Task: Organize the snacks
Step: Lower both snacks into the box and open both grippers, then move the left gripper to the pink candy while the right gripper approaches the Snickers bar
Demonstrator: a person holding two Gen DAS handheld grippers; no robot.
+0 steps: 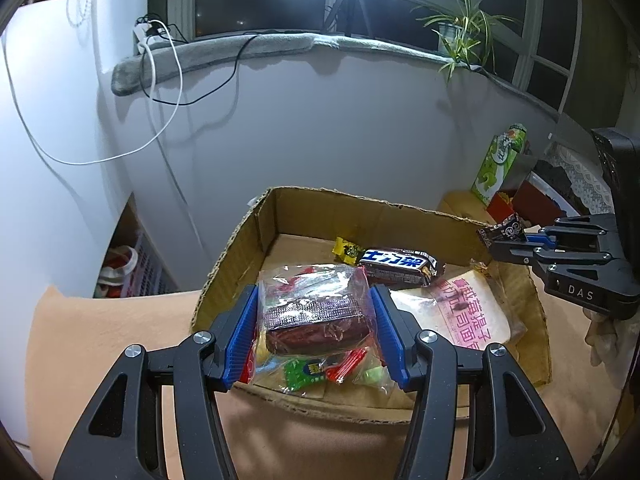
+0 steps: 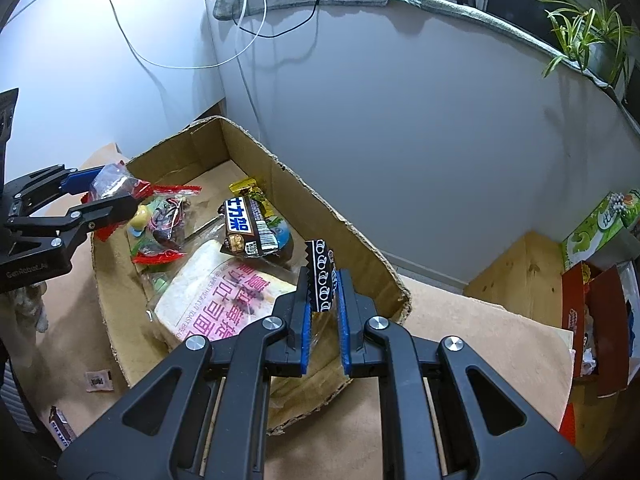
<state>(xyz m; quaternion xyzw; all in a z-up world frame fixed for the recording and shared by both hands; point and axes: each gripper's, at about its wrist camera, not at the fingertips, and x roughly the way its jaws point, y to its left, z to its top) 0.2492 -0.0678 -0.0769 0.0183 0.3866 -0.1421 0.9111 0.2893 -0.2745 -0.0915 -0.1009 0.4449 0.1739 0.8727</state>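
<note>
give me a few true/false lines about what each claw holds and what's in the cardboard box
1. The left claw grips a clear bag of mixed candy. True.
2. The right claw is empty. False: it pinches a small black patterned packet.
3. A brown chocolate bar lies inside the cardboard box. True.
4. The bread bag with pink print lies outside the box. False: it lies inside.
5. The box is closed with flaps. False: its top is open.
</note>
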